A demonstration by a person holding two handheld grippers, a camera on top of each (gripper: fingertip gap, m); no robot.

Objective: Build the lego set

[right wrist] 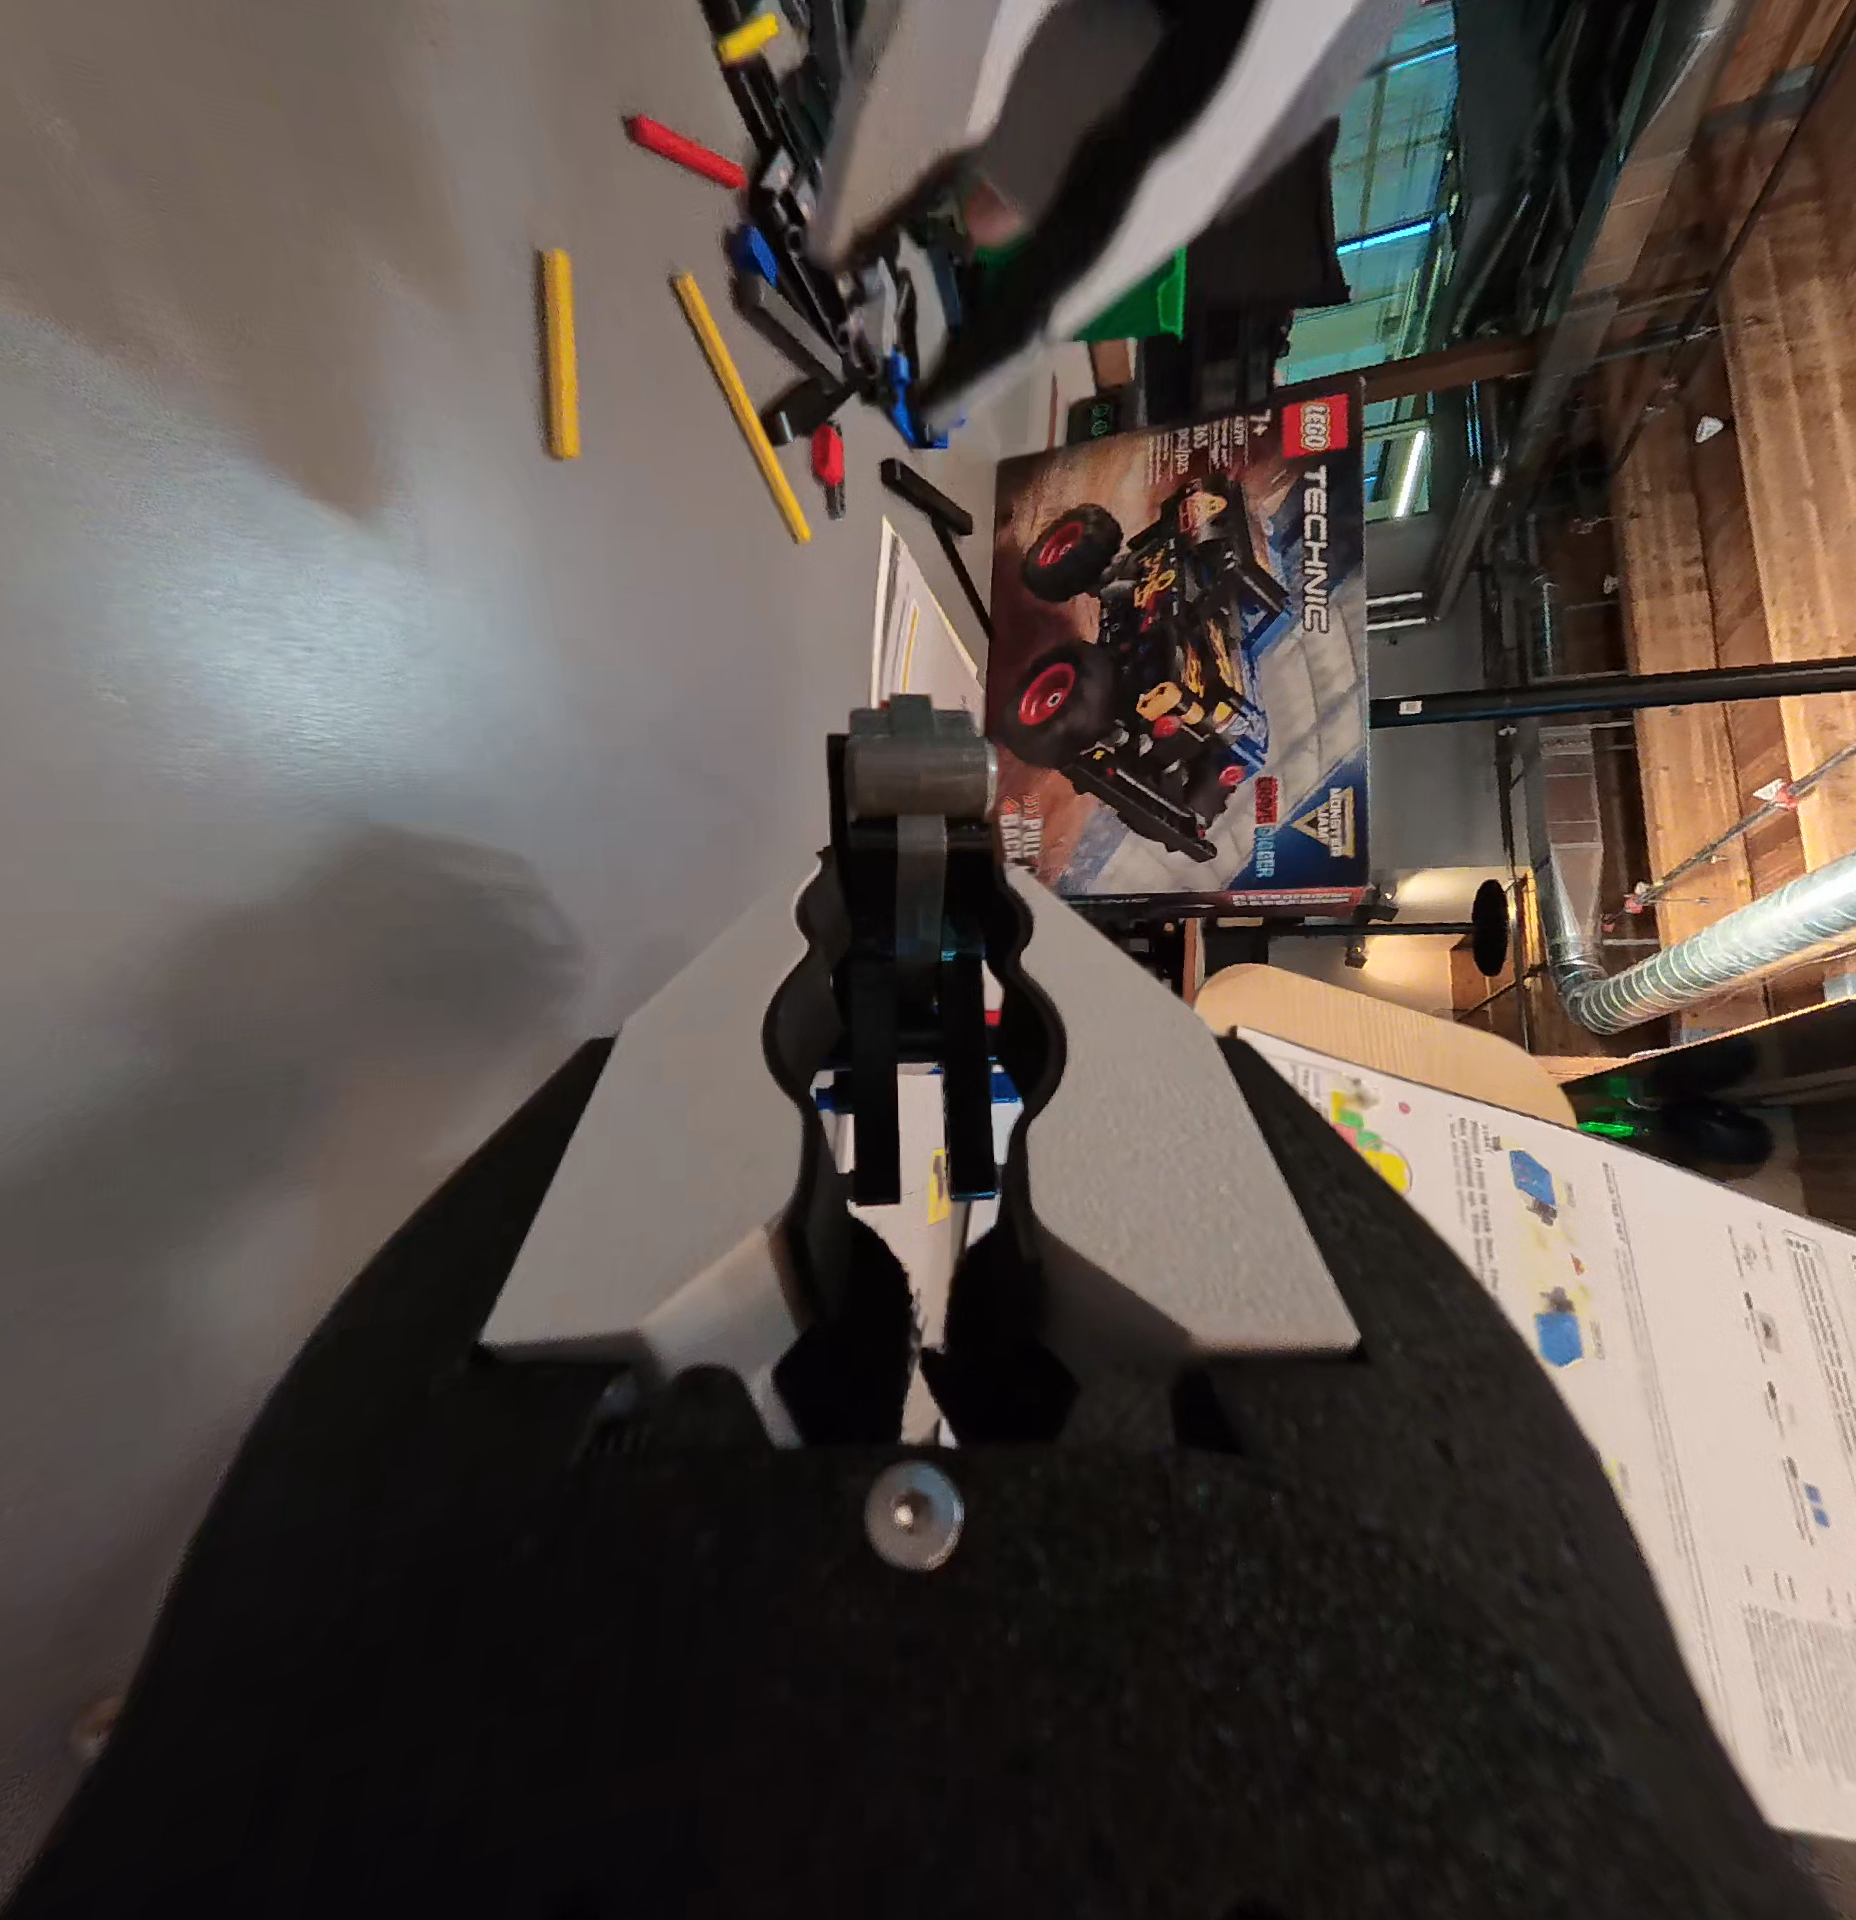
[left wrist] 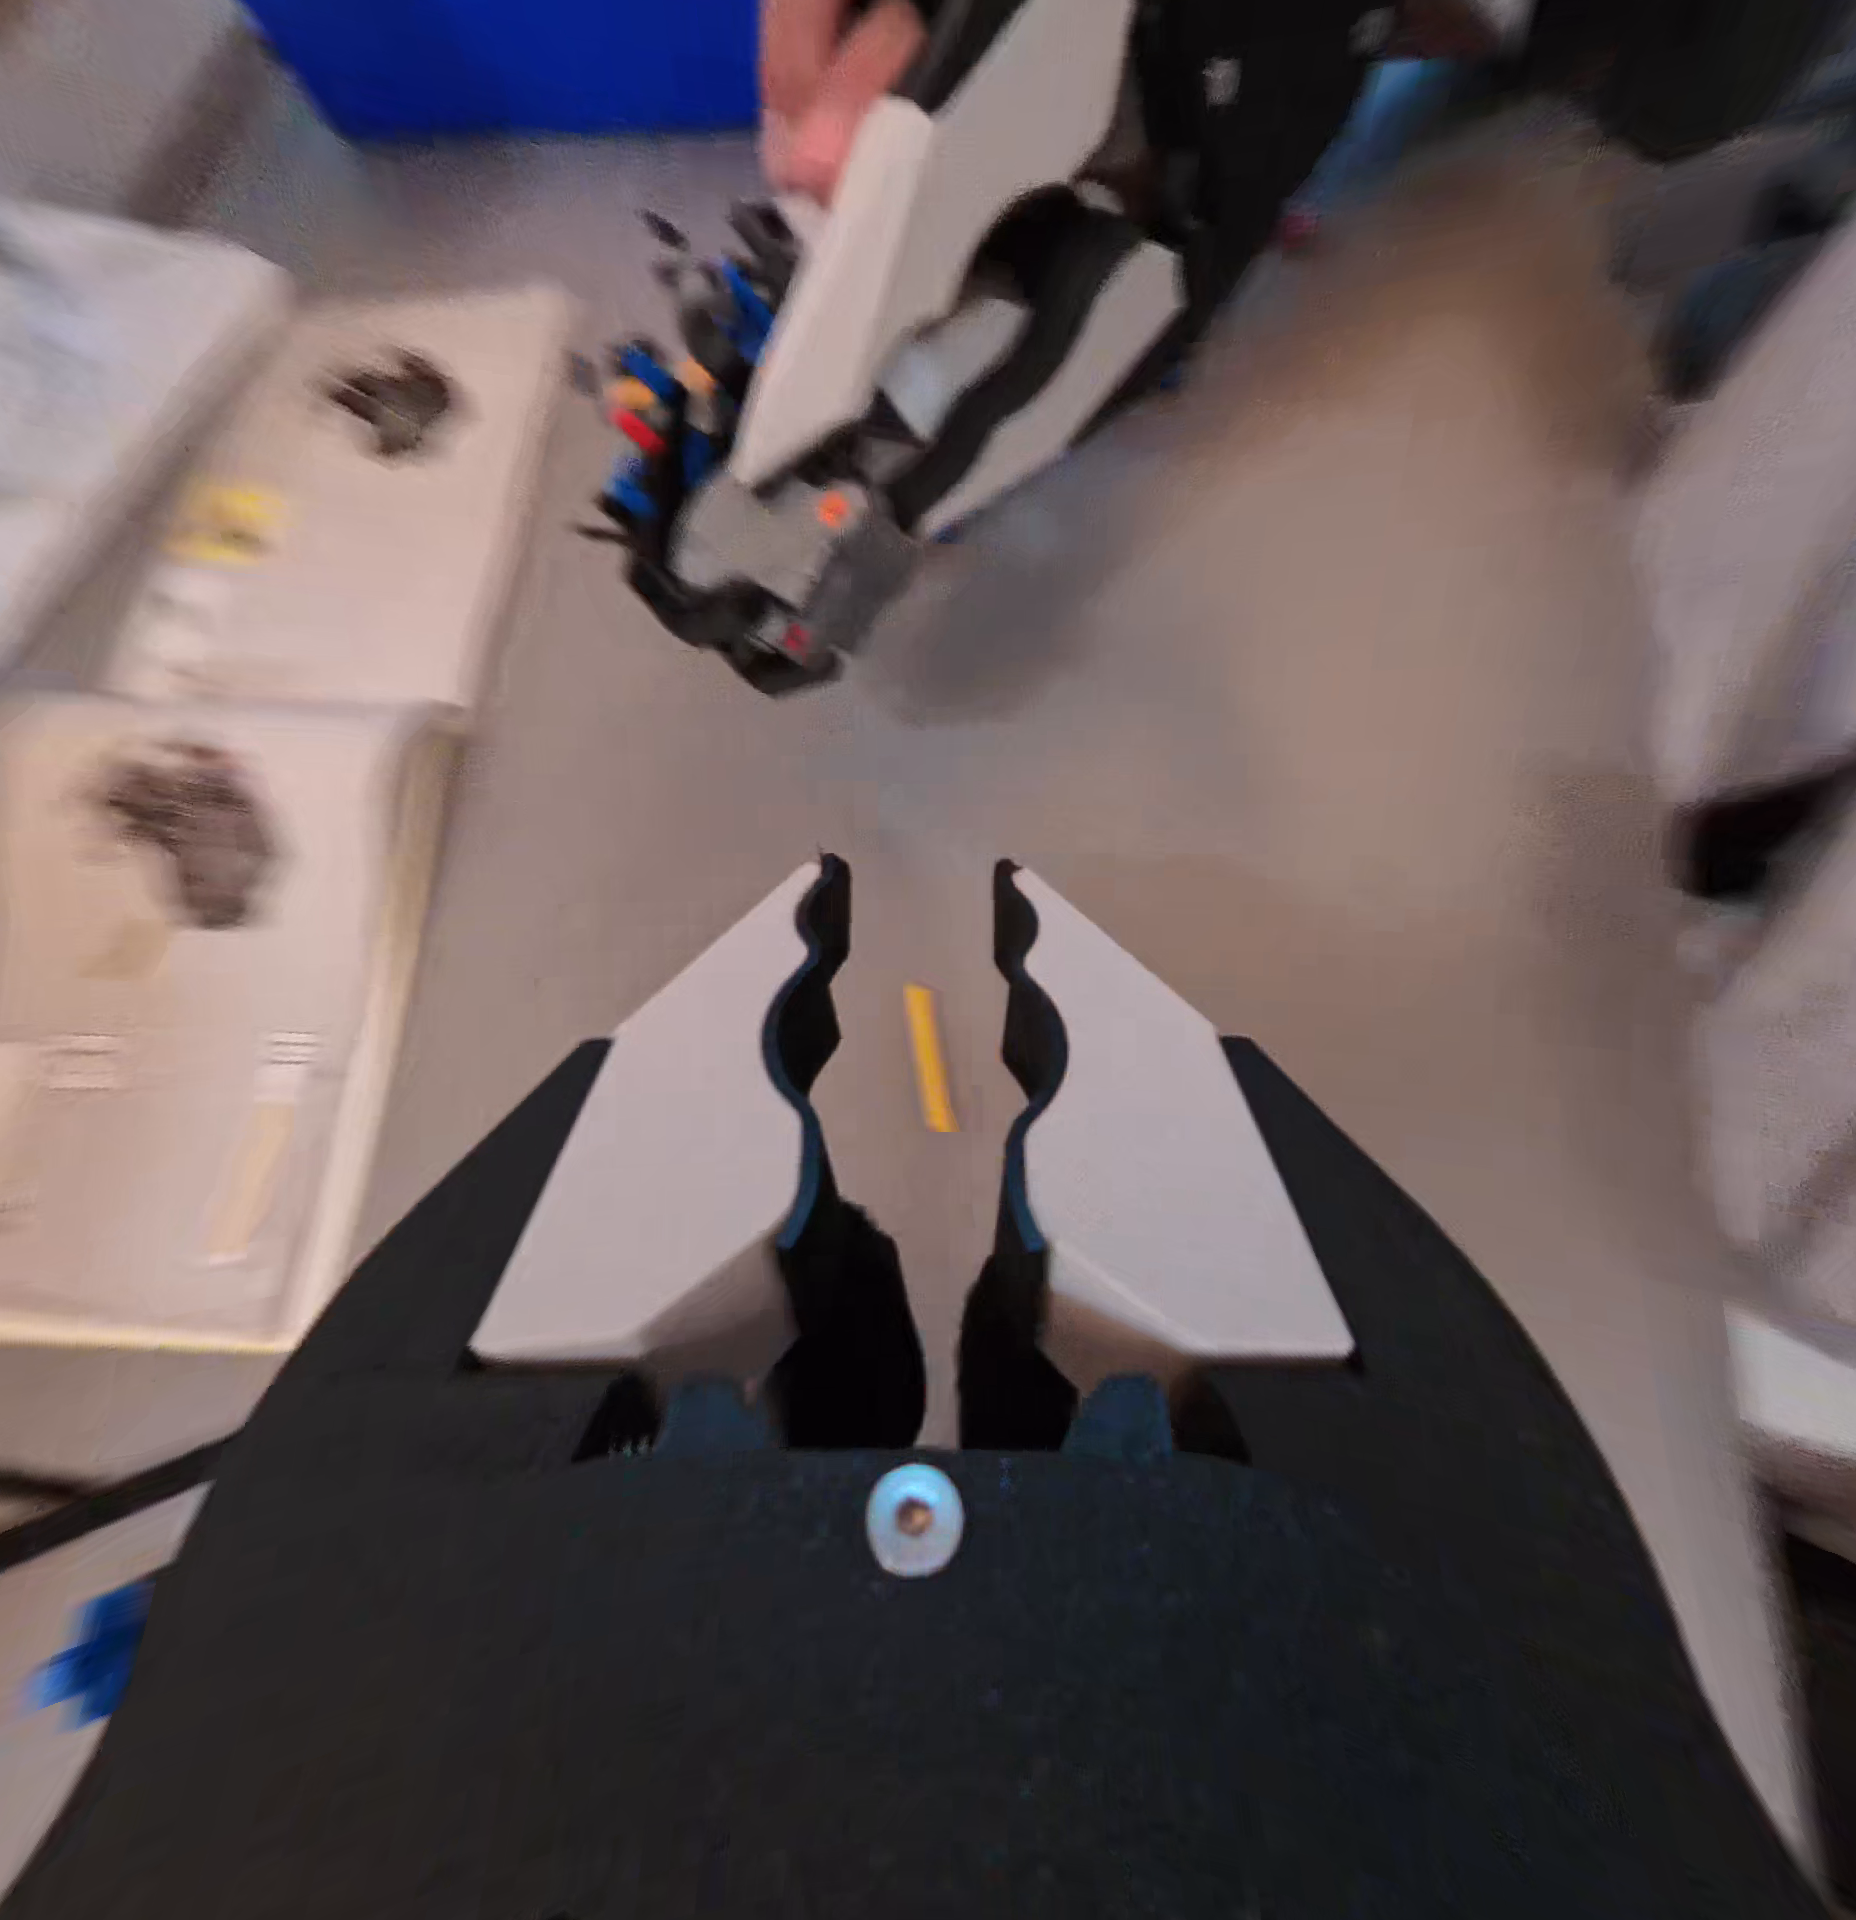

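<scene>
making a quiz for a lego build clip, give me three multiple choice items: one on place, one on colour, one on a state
1. Where is the yellow stick in the left wrist view?
A. on the table between the left fingers
B. on the booklet
C. inside the box

2. What colour are the truck's wheel hubs on the box?
A. green
B. red
C. white

3. What state is the right gripper in?
A. open and empty
B. shut on a black and grey assembly
C. out of view

Answers: 1 A, it lies in the gap between them; 2 B, both hubs are red; 3 B, the fingers clamp it.
</scene>
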